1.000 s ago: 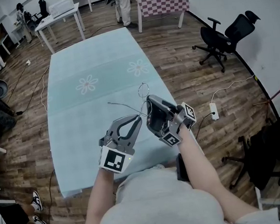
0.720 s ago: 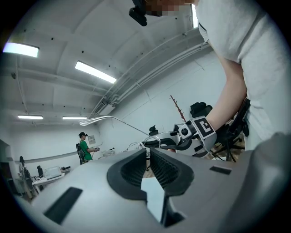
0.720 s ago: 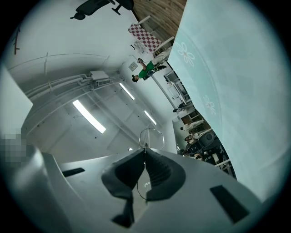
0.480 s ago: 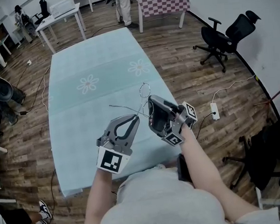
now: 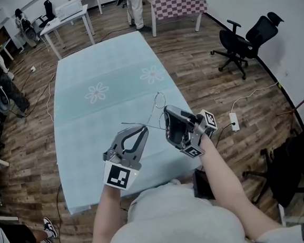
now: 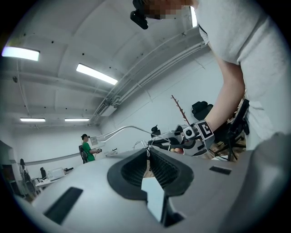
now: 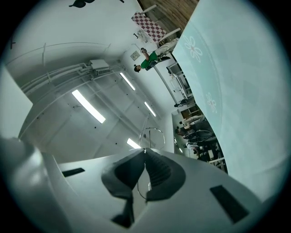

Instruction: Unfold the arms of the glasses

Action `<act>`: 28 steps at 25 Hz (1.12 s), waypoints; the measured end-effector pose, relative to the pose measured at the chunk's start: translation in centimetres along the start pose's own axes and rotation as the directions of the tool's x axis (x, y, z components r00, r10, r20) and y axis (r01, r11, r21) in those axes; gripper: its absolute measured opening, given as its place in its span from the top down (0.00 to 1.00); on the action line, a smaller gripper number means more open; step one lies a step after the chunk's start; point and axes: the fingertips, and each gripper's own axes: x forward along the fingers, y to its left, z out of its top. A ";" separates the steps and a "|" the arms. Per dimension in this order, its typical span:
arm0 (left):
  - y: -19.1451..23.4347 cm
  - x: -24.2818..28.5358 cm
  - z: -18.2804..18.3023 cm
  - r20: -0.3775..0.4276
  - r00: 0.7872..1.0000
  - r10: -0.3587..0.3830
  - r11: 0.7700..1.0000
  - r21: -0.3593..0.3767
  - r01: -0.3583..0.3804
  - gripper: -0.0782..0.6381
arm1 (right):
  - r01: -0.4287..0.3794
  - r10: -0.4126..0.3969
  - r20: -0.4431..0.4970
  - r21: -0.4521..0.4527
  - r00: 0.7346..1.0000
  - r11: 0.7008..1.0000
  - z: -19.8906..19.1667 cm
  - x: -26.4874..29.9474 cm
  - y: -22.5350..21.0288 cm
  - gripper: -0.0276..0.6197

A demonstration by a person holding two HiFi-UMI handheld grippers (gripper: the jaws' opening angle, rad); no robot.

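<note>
Tools: two, one in each of the person's hands, both being held up over the near end of the table.
Left tool (image 5: 145, 127): its jaws have just been closing and are now pinching the thin wire of the glasses at their tips.
Right tool (image 5: 166, 110): is clenching the wire frame between its closed jaws, tilted upward.
Glasses (image 6: 129, 126): one pair, thin metal, hanging in the air between the two tools and not touching the table.
Arm (image 5: 133, 123): one is sticking out sideways to the left past the left tool's tips.
Lens rim (image 7: 151, 128): one round loop is showing just beyond the right tool's tips.
Table (image 5: 70, 152): one long table, running away from the person under a pale blue-green cloth.
Flower prints: two, one (image 5: 95, 92) left of centre and one (image 5: 152, 74) nearer the right edge, well beyond the tools.
Floor (image 5: 200, 71): dark wooden planks are running all round the table.
Swivel chair (image 5: 242, 39): one black chair is standing by the right wall.
Power strip (image 5: 233, 121): one white strip is lying on the floor, right of the table.
Other tables: one with a checked cloth (image 5: 176, 4) and one white (image 5: 64, 21) are standing at the far end.
Ceiling lights (image 6: 97, 74): four strips are glowing.
Person in green (image 6: 86, 148): one is standing far off.
</note>
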 end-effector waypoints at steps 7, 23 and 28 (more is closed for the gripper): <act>0.1 -0.2 0.0 0.008 1.000 0.000 1.000 0.005 0.000 0.85 | -0.009 0.005 -0.086 -0.049 0.996 0.999 -0.4 -0.4 0.9 0.94; 0.2 -0.7 -0.1 0.009 1.000 0.023 1.000 -0.021 -0.023 0.85 | 0.044 -0.078 -0.293 -0.119 0.953 0.992 -1.7 -1.6 2.6 0.94; 0.5 -1.0 -0.3 0.012 1.000 0.012 1.000 -0.015 -0.012 0.85 | 0.054 -0.090 -0.320 -0.118 0.943 0.992 -2.2 -1.5 2.6 0.94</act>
